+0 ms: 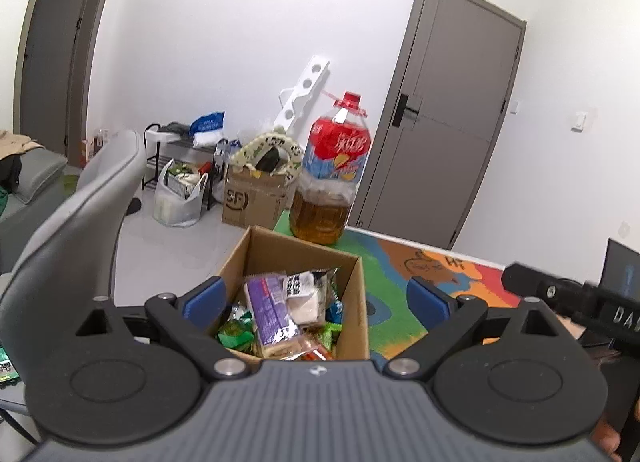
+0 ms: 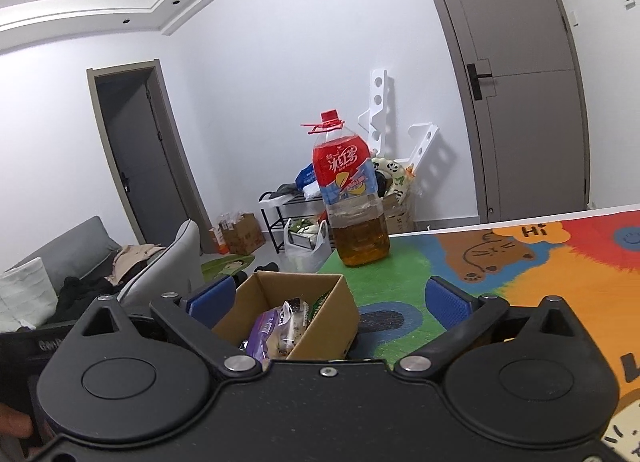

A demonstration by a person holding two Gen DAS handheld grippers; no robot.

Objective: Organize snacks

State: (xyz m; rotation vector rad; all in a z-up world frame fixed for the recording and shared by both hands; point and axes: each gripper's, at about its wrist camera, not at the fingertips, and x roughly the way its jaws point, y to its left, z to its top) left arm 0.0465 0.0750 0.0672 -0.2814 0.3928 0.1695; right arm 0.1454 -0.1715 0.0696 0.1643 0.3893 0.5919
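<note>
Matt cardboard box (image 1: 352, 302), glossy plastic wrappers (image 1: 268, 310)

left gripper (image 1: 315, 296): ribbed grey housing, black linkage arms, round black hubs, silver pivot screws, blue ridged fingertip pads (image 1: 204, 298) | right gripper (image 2: 327, 298): speckled black housing, same black arms, silver screws, blue pads (image 2: 444, 298) | bare skin at both views' lower edges
</note>
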